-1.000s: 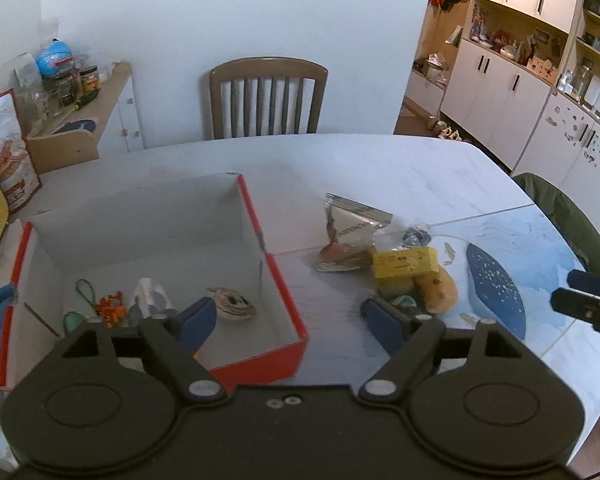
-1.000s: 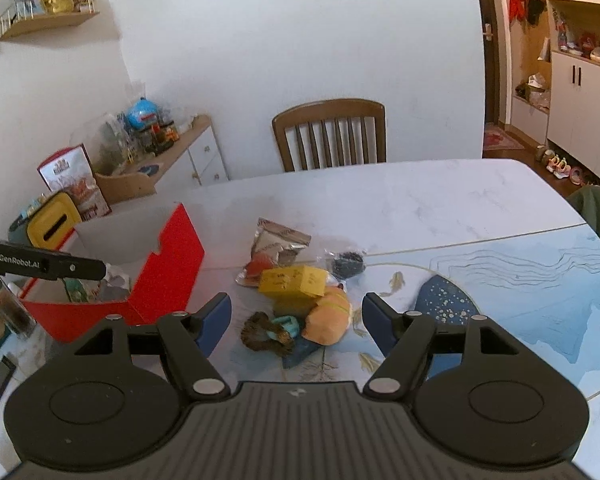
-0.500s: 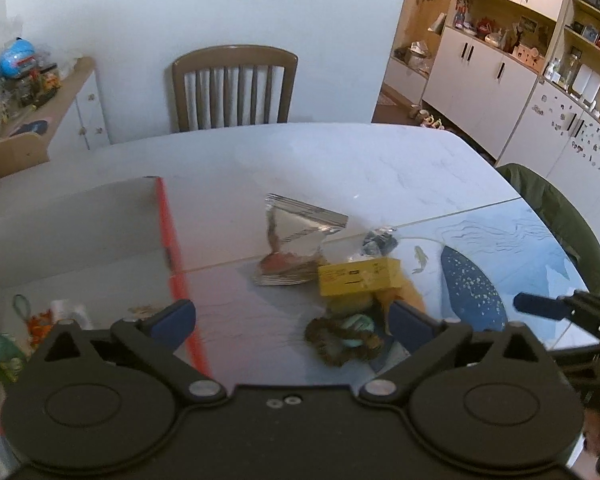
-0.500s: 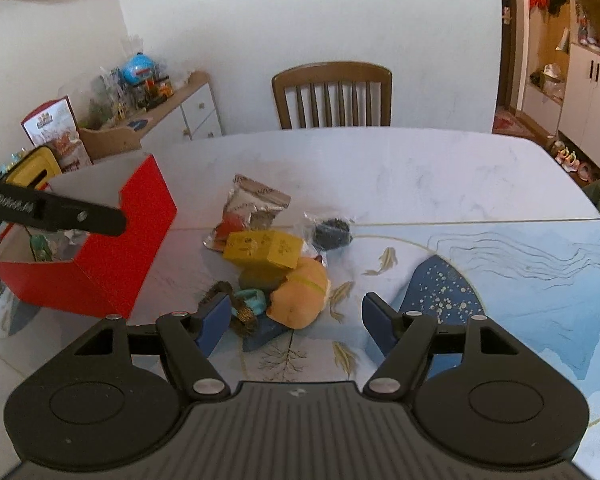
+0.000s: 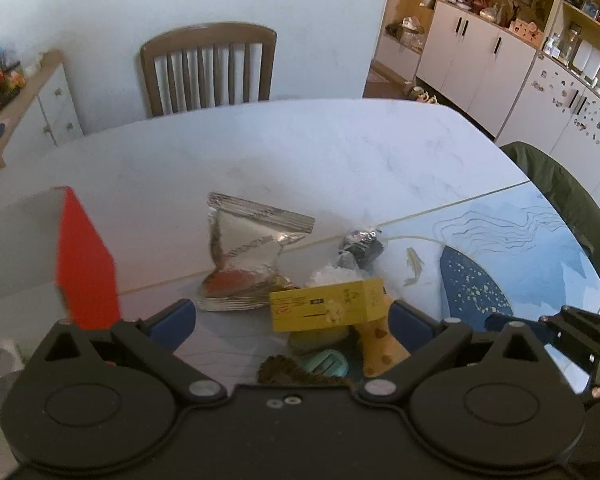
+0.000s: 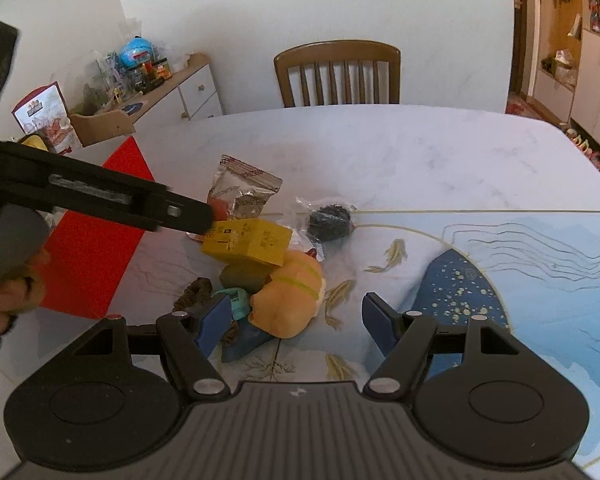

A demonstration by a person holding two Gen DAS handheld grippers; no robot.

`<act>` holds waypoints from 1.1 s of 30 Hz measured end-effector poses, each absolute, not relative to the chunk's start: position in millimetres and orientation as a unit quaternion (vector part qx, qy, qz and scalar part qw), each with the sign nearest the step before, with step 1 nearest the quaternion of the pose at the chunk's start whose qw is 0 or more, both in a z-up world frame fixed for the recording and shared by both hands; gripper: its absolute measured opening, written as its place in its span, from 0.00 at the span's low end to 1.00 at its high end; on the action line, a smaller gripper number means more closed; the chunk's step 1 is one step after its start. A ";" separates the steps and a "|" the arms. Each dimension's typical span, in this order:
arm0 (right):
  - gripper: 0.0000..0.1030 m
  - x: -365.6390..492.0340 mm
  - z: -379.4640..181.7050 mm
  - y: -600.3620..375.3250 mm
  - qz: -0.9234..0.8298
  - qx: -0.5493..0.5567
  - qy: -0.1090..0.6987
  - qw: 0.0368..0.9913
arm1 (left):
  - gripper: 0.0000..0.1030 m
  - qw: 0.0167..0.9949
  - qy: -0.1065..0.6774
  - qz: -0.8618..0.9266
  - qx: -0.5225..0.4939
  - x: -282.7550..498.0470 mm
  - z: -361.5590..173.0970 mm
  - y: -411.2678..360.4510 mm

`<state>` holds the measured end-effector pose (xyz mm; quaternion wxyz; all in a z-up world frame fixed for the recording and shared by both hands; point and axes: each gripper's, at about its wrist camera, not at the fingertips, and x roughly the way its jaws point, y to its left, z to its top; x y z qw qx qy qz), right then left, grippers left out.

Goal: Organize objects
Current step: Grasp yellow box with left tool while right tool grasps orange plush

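The left gripper point(image 5: 292, 316) is hovering with its jaws spread wide and nothing between them, directly over the near side of the pile on the table point(image 5: 300, 152). The yellow box point(image 5: 327, 309) is sitting dead ahead between the two blue pads, lying on top of the pile; its long axis is running left to right across the gripper's line of sight, so the pads are bracketing its short ends, not its long sides. In the right wrist view the same yellow box point(image 6: 247, 241) is lying slightly skewed, near-left end under the tip of the left gripper's finger point(image 6: 188, 214). The right gripper point(image 6: 292, 320) is also spread and gripping nothing, sitting nearer the person, with the orange plush toy point(image 6: 290, 294) just ahead of its left pad. Left gripper is looking closer to the box; right gripper closer to the plush. Under the box are a green lump point(image 6: 242, 276), a teal clip point(image 5: 326, 362) and a brown scrunchie point(image 6: 194, 294), all touching. Silver snack pouch point(image 5: 252, 248) is standing propped up just beyond, leaning, top edge pointing far-right. A small dark wrapped item point(image 5: 360, 246) is lying to the right of the pouch. The red box point(image 5: 85, 264) is to the left of the pile, apart from it; likely the drop target. Judging next move: grabbing the yellow box would need a wrist turn or wide grip along its length.
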<state>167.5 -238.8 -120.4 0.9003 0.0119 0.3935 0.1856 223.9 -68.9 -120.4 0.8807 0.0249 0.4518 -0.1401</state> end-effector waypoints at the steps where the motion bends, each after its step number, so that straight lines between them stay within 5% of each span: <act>1: 0.70 169.5 -121.5 -237.4 0.188 0.011 0.394 0.900 | 0.99 0.877 0.459 -0.138 0.023 228.9 -124.2 -71.9; 21: 0.70 212.2 -159.2 -220.8 0.202 0.048 0.450 0.869 | 0.96 0.848 0.507 -0.153 -0.010 265.9 -171.8 -86.1; 26: 0.69 216.6 -165.7 -222.4 0.197 0.065 0.458 0.864 | 0.83 0.848 0.504 -0.163 -0.019 268.3 -172.4 -88.6; 33: 0.54 213.1 -165.0 -222.4 0.197 0.073 0.457 0.865 | 0.72 0.850 0.499 -0.171 -0.019 267.0 -172.5 -90.3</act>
